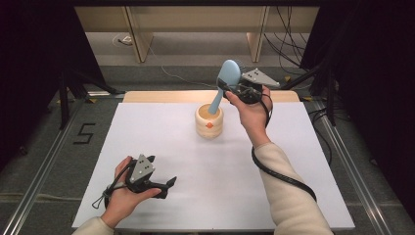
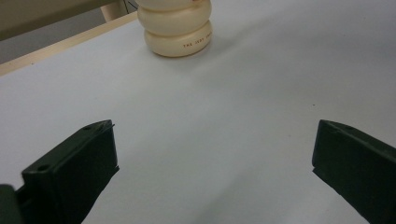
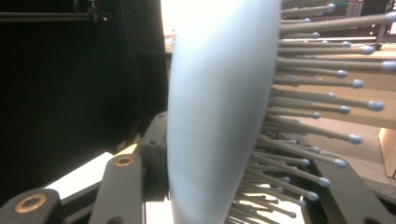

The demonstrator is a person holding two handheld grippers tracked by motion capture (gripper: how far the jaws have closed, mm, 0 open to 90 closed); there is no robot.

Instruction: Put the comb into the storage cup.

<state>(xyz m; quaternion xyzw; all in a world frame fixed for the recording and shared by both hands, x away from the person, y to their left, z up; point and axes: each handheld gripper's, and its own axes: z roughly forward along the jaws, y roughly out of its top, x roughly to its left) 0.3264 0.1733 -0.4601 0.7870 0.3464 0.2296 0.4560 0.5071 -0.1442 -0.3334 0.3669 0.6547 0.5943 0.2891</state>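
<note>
— Nearest the high camera, what is seen at the bottom edge?
— Two cream sleeves are seen there. The left hand-held gripper (image 1: 164, 186) is held low over the near left part of the white surface (image 1: 161, 132), with its jaws spread wide and nothing between them.

— And farther off in that view?
— The right hand-held gripper (image 1: 229, 90) is raised over the far side of the surface. A light blue hairbrush (image 1: 226, 81) is clamped in it just below the head. The brush is tilted, head up, and its handle end is lowered into the mouth of a cream ribbed holder (image 1: 209, 122) — whether the bottom is touched cannot be told. The holder stands upright near the far middle of the surface, well apart from the left hand-held gripper.

— What is given by the left gripper view?
— Both black jaws are seen far apart at the lower corners, with bare surface between them. The holder (image 2: 176, 29) is seen ahead at the top, small lettering printed on its lowest ring.

— And the right gripper view?
— The blue back of the hairbrush (image 3: 215, 116) is seen very close, gripped between the jaws — its ball-tipped bristles (image 3: 317, 93) are pointed toward the right of the picture.
</note>
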